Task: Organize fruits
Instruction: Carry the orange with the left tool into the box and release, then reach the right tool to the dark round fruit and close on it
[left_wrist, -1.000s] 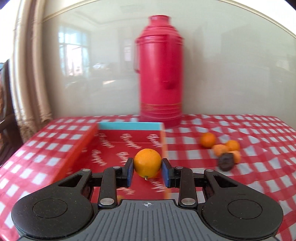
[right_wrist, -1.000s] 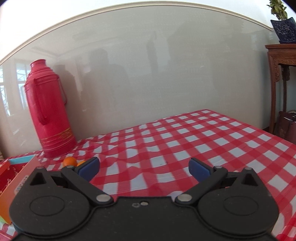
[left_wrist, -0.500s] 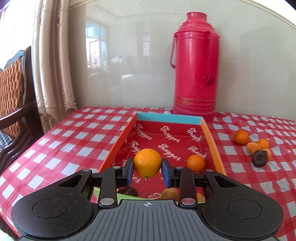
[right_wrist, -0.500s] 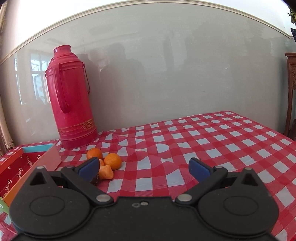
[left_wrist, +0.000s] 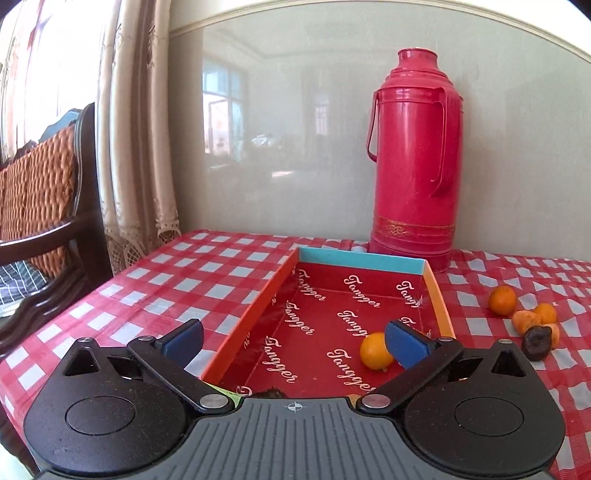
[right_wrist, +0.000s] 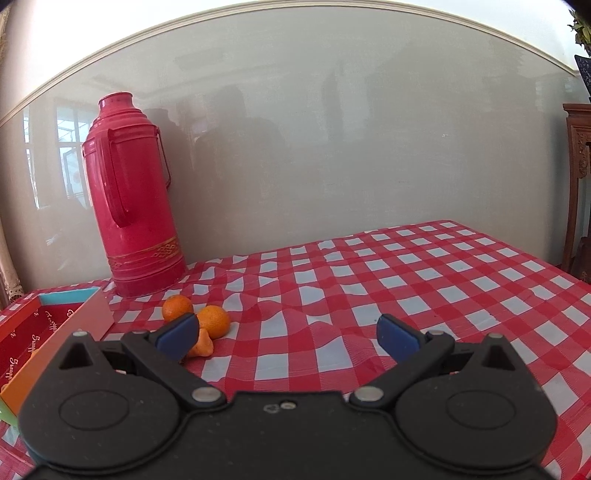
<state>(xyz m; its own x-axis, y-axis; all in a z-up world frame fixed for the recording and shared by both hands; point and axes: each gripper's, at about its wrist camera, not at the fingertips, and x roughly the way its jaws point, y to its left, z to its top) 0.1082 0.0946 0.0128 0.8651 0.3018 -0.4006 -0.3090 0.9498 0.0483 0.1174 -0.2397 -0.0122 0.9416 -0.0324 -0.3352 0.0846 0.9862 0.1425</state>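
A red-and-white checked tablecloth covers the table, with a tall red thermos standing upright against the wall. In front of the thermos lies a shallow box with a red printed floor, orange side walls and a blue far wall; its long axis runs away from the left camera toward the thermos.

The left gripper hangs over the near end of the box, fingers spread wide and holding nothing. One orange lies on the box floor, just beside the right finger; contact cannot be judged. A dark item peeks from behind the gripper body.

The right gripper is likewise spread wide and empty above the cloth.

Right of the box sits a cluster: four small orange fruits and one dark shrivelled fruit, close together.
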